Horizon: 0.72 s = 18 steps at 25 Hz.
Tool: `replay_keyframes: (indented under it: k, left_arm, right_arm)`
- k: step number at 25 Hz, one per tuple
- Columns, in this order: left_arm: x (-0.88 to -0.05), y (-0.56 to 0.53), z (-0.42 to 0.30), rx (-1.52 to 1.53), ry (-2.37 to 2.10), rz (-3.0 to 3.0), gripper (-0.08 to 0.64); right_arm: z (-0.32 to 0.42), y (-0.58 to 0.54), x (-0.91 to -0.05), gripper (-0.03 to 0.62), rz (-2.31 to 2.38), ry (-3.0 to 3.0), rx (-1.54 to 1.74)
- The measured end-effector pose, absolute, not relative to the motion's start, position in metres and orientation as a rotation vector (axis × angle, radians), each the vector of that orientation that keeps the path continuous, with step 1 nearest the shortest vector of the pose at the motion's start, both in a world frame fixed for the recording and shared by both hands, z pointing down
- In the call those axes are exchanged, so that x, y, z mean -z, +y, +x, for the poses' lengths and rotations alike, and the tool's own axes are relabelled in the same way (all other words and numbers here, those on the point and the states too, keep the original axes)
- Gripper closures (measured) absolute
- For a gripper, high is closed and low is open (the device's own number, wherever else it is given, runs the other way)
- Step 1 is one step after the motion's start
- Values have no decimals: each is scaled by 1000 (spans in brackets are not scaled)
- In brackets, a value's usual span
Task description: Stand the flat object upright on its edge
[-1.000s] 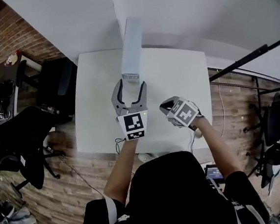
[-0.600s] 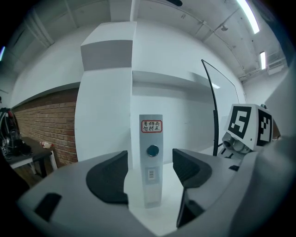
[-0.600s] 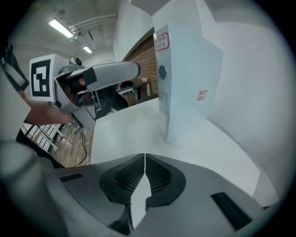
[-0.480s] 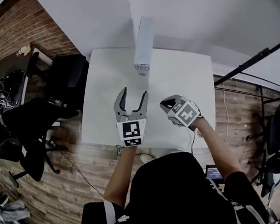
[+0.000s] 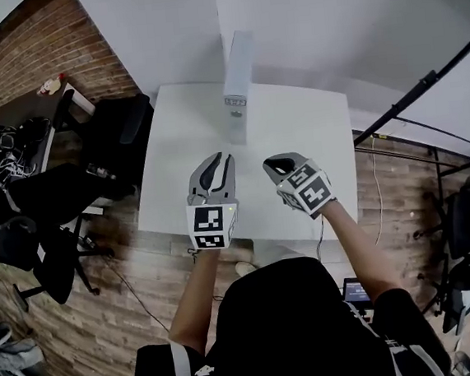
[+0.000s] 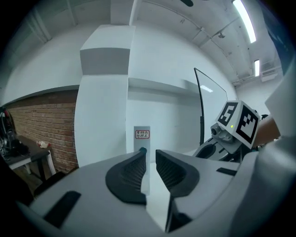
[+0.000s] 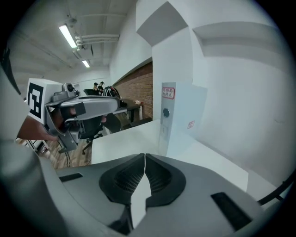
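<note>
The flat white box is standing upright on its narrow edge at the far side of the worktop, balancing unaided, so both tools are hanging clear; the left tool, jaws just closing, is showing a narrow empty gap; the right tool is sitting shut, empty. A second ago the left tool was gaping wide just beside the box.

Flat object on far half of table — left claw, right claw before it.
</note>
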<state>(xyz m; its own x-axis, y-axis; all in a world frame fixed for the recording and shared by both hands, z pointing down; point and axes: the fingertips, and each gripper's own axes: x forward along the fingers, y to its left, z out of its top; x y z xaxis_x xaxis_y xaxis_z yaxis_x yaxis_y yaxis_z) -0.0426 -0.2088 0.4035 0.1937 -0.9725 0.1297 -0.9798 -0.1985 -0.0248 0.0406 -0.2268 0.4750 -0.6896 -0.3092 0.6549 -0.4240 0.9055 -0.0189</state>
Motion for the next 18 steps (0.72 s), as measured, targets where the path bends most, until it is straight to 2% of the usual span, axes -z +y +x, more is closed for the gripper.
replay_keyframes:
  k: [6, 18]
  left_arm:
    - [-388, -160, -38, -153, -1926, 2405, 532]
    - [-356, -98, -41, -145, -2022, 2396, 545]
  right_arm:
    - [42, -197, -444, 551, 550, -2454, -138]
    - [26, -147, -412, 551, 463, -2556, -33]
